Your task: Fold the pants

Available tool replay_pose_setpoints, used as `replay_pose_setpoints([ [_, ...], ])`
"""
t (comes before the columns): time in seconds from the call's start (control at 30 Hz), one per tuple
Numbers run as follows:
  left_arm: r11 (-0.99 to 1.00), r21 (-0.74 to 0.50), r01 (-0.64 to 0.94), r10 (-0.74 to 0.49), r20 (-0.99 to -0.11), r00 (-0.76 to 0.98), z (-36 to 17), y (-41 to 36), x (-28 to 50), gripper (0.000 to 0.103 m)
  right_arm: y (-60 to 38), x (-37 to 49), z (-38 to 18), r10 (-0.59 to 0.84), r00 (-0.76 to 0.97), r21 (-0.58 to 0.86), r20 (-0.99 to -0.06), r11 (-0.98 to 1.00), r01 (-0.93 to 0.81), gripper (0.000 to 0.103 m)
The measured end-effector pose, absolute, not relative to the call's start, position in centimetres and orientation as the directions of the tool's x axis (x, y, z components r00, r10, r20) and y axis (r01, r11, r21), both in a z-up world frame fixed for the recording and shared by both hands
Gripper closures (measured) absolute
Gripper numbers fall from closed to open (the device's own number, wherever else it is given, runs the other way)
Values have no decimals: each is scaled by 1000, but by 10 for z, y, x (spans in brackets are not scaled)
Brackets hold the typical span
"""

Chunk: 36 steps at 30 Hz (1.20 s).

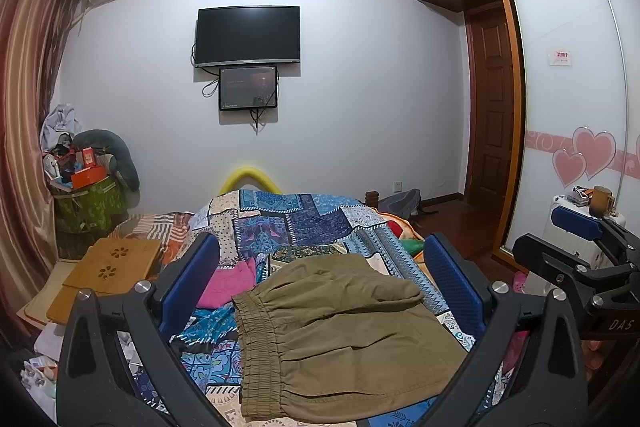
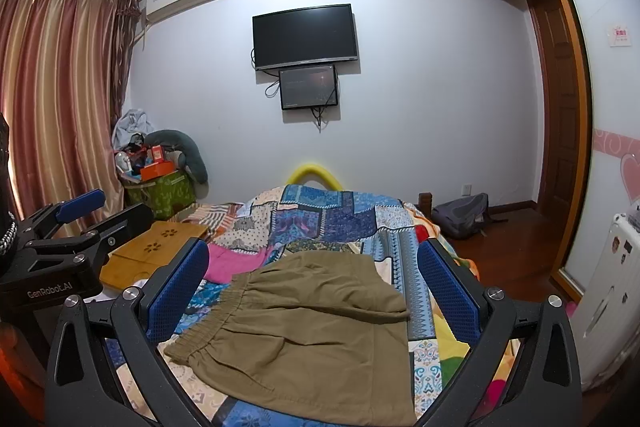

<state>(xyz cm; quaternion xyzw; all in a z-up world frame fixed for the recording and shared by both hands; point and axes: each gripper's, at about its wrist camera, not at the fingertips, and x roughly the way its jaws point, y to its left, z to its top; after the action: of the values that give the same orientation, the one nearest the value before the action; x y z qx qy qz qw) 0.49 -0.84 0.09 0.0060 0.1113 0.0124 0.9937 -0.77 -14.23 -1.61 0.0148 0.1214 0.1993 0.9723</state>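
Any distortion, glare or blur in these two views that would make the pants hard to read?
Left wrist view: strong fisheye bowing at the wardrobe and dark corner vignetting, but the olive pants are sharp and evenly lit. Right wrist view: the same bending at the curtain; pants are crisp, with no glare, and only a faint sheen on the TV.

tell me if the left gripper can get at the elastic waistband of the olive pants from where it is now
Probably yes. The left gripper hangs open above the olive pants, and the elastic waistband lies bare on the patchwork quilt between its fingers. The right gripper is off to the side, also open.
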Motion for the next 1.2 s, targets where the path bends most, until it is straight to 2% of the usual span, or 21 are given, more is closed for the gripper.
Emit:
replay_pose_setpoints([
  [0.87,1000,13,-23,25,-220,975,1,-10,6,0,-141,-7,-16,390,890,81,-235,920,-382,0],
  [1.2,1000,-3,-15,13,-303,953,-15,5,44,0,-141,14,-28,376,888,86,-266,926,-367,0],
])
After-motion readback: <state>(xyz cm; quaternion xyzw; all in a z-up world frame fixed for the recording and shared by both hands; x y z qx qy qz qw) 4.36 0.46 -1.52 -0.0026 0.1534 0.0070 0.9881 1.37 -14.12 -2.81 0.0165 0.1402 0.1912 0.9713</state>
